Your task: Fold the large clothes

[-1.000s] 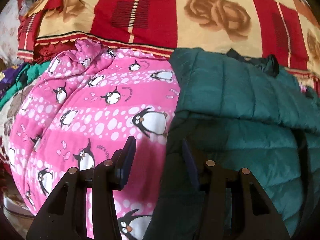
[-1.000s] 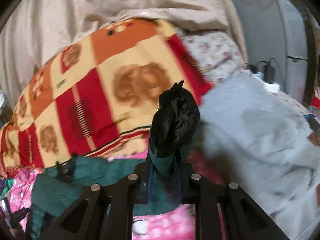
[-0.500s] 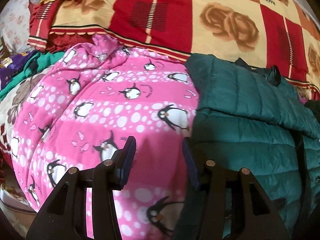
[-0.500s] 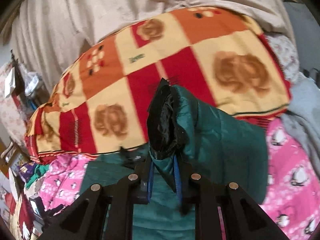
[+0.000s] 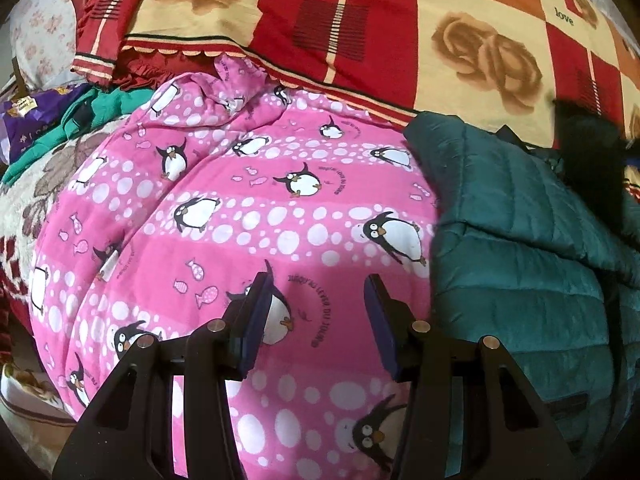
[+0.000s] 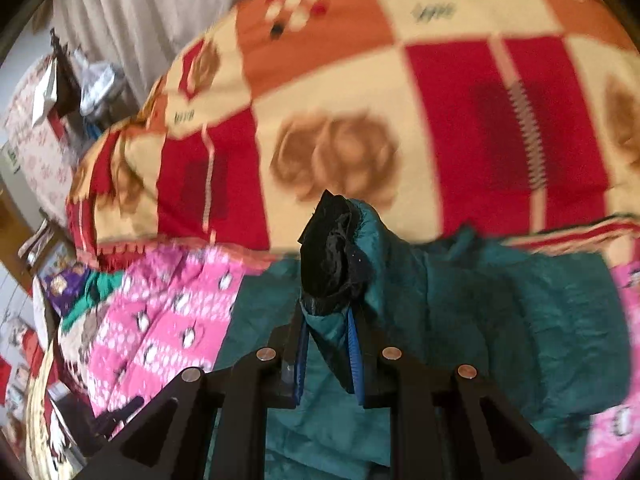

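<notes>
Right wrist view: right gripper (image 6: 330,344) clamped on a teal-and-black edge of the green quilted jacket (image 6: 500,320), lifted over its body on the bed.
Left gripper (image 5: 318,320) hangs wide apart, empty, above the pink penguin sheet (image 5: 240,216) beside the jacket. Risk: slippery padding could slide free, undoing the fold. Legible: "love" on the patchwork blanket (image 5: 400,40).

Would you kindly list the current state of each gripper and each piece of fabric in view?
left gripper: open, empty, above the pink penguin sheet.
right gripper: shut on the jacket's black-lined end.
teal jacket: partly folded, one end lifted.
pink penguin sheet: spread out, lightly rumpled, under the jacket.
rose blanket: bunched up behind both.
</notes>
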`<state>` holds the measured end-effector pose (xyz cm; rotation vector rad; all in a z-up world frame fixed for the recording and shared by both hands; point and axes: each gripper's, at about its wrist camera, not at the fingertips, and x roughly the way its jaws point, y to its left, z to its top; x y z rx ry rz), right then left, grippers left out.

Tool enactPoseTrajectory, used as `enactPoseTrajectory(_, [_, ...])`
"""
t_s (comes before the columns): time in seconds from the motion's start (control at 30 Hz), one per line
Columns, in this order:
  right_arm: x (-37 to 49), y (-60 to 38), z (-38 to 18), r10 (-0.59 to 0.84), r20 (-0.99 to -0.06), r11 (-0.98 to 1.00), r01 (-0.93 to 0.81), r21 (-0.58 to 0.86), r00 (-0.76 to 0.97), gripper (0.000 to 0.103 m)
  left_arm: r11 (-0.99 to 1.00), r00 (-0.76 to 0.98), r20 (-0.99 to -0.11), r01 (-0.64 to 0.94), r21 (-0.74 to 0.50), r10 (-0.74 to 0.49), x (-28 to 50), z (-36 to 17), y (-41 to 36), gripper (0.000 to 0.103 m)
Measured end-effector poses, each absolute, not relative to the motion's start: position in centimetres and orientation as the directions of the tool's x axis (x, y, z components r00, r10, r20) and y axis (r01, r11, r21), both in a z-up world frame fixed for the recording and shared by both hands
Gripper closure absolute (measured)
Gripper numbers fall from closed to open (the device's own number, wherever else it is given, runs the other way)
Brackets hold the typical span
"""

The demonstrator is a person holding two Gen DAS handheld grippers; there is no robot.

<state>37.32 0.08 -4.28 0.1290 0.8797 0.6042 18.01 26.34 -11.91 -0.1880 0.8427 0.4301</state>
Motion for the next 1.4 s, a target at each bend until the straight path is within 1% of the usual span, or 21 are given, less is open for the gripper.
enactPoseTrajectory(0.13, [37.5,2.3,-10.0,0.506,-0.762,0.844,-0.417,0.339,0.404,0.085,0.895,0.577,-0.760,-0.445,0.014,0.299,18.2,-12.1,26.3,0.056])
enactPoseTrajectory(0.17, [37.4,2.4,-11.0,0.493,-0.780,0.850,-0.405,0.336,0.386,0.081,0.895,0.575,-0.761,-0.445,0.016,0.300,18.2,-12.1,26.4,0.056])
enactPoseTrajectory(0.2, [37.1,2.4,-11.9,0.509,-0.779,0.839,-0.414,0.353,0.366,0.077,0.895,0.571,-0.763,-0.446,0.022,0.303,18.3,-12.2,26.3,0.056])
enactPoseTrajectory(0.23, [36.8,2.3,-12.0,0.528,-0.769,0.826,-0.431,0.364,0.362,0.067,0.895,0.567,-0.765,-0.446,0.026,0.304,18.4,-12.3,26.1,0.056])
enactPoseTrajectory(0.27, [36.5,2.1,-11.9,0.537,-0.761,0.817,-0.448,0.363,0.363,0.064,0.896,0.565,-0.766,-0.443,0.030,0.305,18.6,-12.4,25.9,0.056])
enactPoseTrajectory(0.43, [33.9,-0.2,-10.2,0.543,-0.770,0.791,-0.512,0.335,0.334,0.060,0.905,0.582,-0.756,-0.425,0.030,0.299,19.0,-12.2,24.6,0.056])
enactPoseTrajectory(0.5, [32.2,-2.2,-8.7,0.513,-0.764,0.800,-0.539,0.262,0.391,0.060,0.913,0.617,-0.733,-0.409,0.010,0.285,18.8,-11.6,23.8,0.056])
enactPoseTrajectory(0.57, [30.5,-5.2,-7.9,0.438,-0.770,0.832,-0.534,0.150,0.465,0.060,0.929,0.676,-0.700,-0.367,-0.048,0.230,18.9,-10.8,22.7,0.056])
enactPoseTrajectory(0.6, [29.6,-7.3,-7.7,0.378,-0.769,0.853,-0.517,0.072,0.516,0.060,0.938,0.701,-0.685,-0.339,-0.077,0.197,19.1,-10.4,22.1,0.056])
enactPoseTrajectory(0.7, [27.9,-13.0,-7.9,0.275,-0.746,0.889,-0.456,-0.043,0.606,0.060,0.961,0.743,-0.667,-0.219,-0.169,0.052,20.9,-9.4,19.6,0.056])
enactPoseTrajectory(0.73, [27.6,-14.5,-8.0,0.255,-0.736,0.898,-0.436,-0.060,0.627,0.060,0.962,0.740,-0.672,-0.184,-0.201,0.001,21.9,-9.1,18.5,0.052])
enactPoseTrajectory(0.77, [27.3,-16.2,-8.2,0.239,-0.725,0.908,-0.413,-0.069,0.646,0.060,0.962,0.734,-0.677,-0.152,-0.228,-0.044,23.1,-8.9,17.5,0.044])
enactPoseTrajectory(0.83, [26.8,-20.0,-8.8,0.200,-0.702,0.936,-0.345,-0.069,0.683,0.060,0.963,0.735,-0.672,-0.110,-0.246,-0.088,24.9,-8.1,15.5,0.041])
enactPoseTrajectory(0.9, [27.6,-22.3,-9.0,0.144,-0.736,0.959,-0.276,-0.060,0.661,0.060,0.976,0.731,-0.675,-0.058,-0.212,-0.103,27.2,-7.1,12.8,0.041])
enactPoseTrajectory(0.97, [28.3,-24.2,-8.9,0.164,-0.741,0.968,-0.251,-0.007,0.651,0.060,0.980,0.727,-0.676,-0.022,-0.199,-0.121,29.4,-6.5,11.2,0.041])
enactPoseTrajectory(1.07, [29.0,-26.4,-9.1,0.187,-0.748,0.976,-0.210,0.066,0.636,0.060,0.980,0.725,-0.683,-0.056,-0.191,-0.091,31.9,-6.5,10.7,0.041])
enactPoseTrajectory(1.23, [29.9,-28.2,-10.4,0.184,-0.790,0.981,-0.165,0.106,0.585,0.060,0.965,0.685,-0.714,-0.060,-0.257,-0.147,33.8,-8.7,10.7,0.042])
enactPoseTrajectory(1.3, [30.0,-28.6,-10.7,0.181,-0.796,0.982,-0.149,0.115,0.578,0.060,0.962,0.672,-0.724,-0.064,-0.266,-0.155,34.1,-9.6,10.2,0.055])
enactPoseTrajectory(1.33, [30.1,-28.8,-10.8,0.181,-0.796,0.983,-0.142,0.120,0.578,0.060,0.966,0.666,-0.733,-0.069,-0.249,-0.142,34.1,-9.8,9.9,0.076])
enactPoseTrajectory(1.37, [30.0,-29.0,-10.8,0.181,-0.795,0.983,-0.136,0.124,0.579,0.060,0.972,0.655,-0.746,-0.075,-0.225,-0.122,34.1,-10.0,9.5,0.089])
enactPoseTrajectory(1.4, [30.0,-29.1,-10.7,0.181,-0.794,0.983,-0.132,0.127,0.580,0.060,0.974,0.658,-0.744,-0.073,-0.215,-0.115,33.9,-9.7,9.2,0.089])
